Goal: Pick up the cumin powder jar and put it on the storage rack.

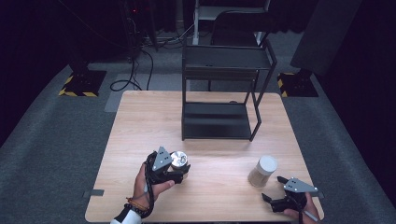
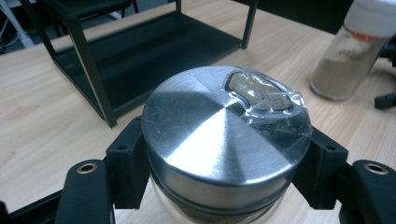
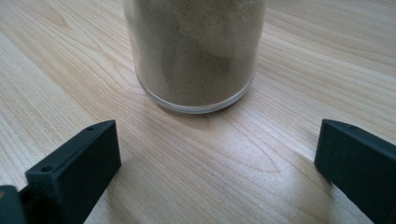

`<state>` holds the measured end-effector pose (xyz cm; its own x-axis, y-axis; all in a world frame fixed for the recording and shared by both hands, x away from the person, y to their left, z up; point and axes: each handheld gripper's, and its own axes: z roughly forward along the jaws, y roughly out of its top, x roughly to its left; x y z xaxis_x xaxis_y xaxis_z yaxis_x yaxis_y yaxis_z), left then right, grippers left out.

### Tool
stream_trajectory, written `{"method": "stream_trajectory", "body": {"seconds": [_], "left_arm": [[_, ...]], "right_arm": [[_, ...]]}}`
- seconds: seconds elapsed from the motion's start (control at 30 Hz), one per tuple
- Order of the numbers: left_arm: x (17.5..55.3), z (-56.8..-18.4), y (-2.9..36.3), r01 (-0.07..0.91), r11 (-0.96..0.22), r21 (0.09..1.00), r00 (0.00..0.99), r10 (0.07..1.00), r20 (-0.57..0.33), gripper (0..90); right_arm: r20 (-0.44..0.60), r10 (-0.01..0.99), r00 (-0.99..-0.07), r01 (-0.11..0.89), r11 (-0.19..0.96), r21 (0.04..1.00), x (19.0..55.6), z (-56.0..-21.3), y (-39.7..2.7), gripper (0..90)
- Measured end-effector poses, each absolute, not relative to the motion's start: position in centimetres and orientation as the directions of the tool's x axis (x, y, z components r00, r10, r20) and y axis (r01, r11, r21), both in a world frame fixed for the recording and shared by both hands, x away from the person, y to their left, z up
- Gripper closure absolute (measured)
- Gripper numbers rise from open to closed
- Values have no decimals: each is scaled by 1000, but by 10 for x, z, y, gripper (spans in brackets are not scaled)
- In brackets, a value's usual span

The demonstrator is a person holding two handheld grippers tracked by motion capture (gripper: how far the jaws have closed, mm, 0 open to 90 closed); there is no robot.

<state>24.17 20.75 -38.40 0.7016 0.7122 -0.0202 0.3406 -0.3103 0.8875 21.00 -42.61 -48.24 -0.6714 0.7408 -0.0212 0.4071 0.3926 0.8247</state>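
My left gripper (image 1: 180, 171) is shut on a glass jar with a brushed metal lid (image 2: 224, 135), both pads (image 2: 128, 163) pressing its sides just under the lid; clear tape covers an opening in the lid. In the high view this metal-lidded jar (image 1: 179, 160) is at the front left of the table. A second jar with a white lid (image 1: 263, 171), filled with tan powder, stands upright at the front right. My right gripper (image 1: 273, 188) lies just in front of it, open; its jaws stand wide apart, with the white-lidded jar (image 3: 194, 51) beyond their tips.
A black metal two-tier shelf rack (image 1: 219, 100) stands at the back middle of the wooden table (image 1: 140, 121). The rack's lower shelf (image 2: 144, 56) lies beyond the held jar. Dark floor, cables and stand bases surround the table.
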Motion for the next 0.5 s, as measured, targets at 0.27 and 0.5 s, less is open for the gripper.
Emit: {"method": "stream_trajectory", "body": {"seconds": [0.27, 0.5], "left_arm": [[257, -354, 199, 340, -286, 896, 679, 734, -23, 317], [276, -328, 196, 331, -255, 908, 667, 744, -33, 317]], "right_arm": [[-21, 740, -673, 407, 393, 825, 210, -482, -426, 0], [-20, 739, -673, 408, 393, 824, 210, -482, -426, 0]]}}
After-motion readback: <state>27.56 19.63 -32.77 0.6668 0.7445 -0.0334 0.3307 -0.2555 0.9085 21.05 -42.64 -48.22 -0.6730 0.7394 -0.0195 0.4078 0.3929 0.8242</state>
